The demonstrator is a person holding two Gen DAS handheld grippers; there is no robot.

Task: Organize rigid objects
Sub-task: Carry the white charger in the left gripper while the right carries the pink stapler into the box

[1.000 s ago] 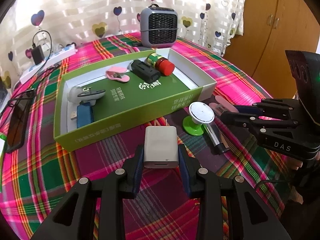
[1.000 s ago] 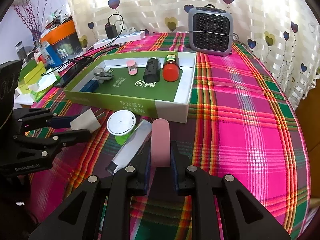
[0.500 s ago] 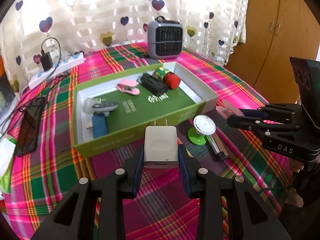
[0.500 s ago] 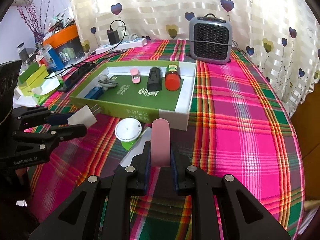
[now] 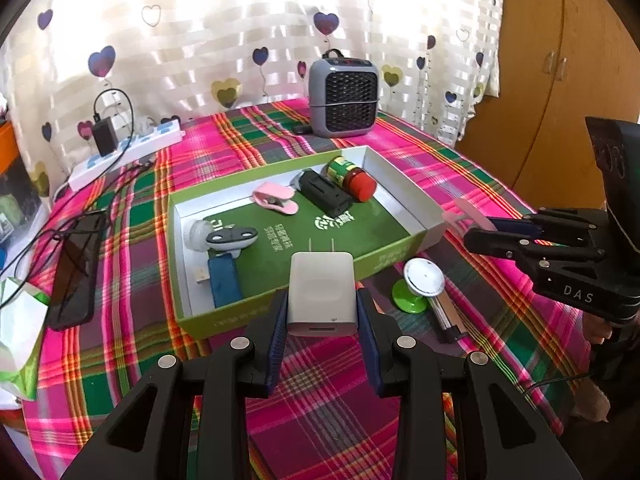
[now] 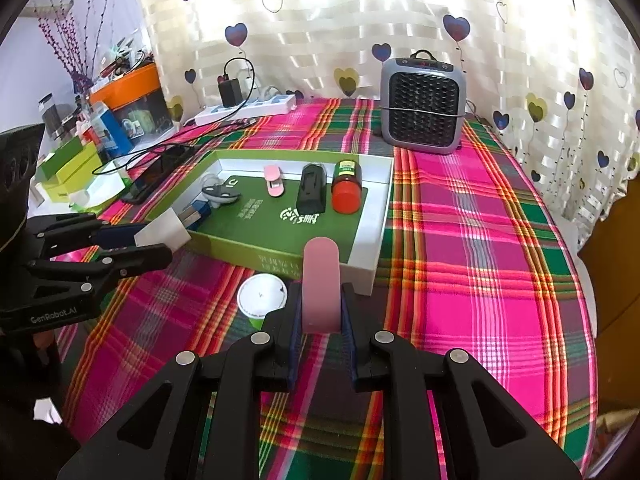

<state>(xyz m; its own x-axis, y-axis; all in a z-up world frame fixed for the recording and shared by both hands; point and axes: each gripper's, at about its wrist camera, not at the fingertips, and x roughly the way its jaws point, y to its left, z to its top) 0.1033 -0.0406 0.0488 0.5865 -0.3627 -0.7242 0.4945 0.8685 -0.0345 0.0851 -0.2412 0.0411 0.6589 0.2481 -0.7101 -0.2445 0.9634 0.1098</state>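
Left gripper (image 5: 322, 316) clamped on white USB charger (image 5: 322, 290), lifted since a second ago – now clear of plaid cloth, at near wall of green box (image 5: 304, 314). Right gripper (image 6: 321, 312) pinching pink flat piece (image 6: 321, 284), steady near box corner. Both loads ready for boxing – neither placed.

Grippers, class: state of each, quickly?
Left gripper: closed on the white charger.
Right gripper: closed on the pink flat piece.
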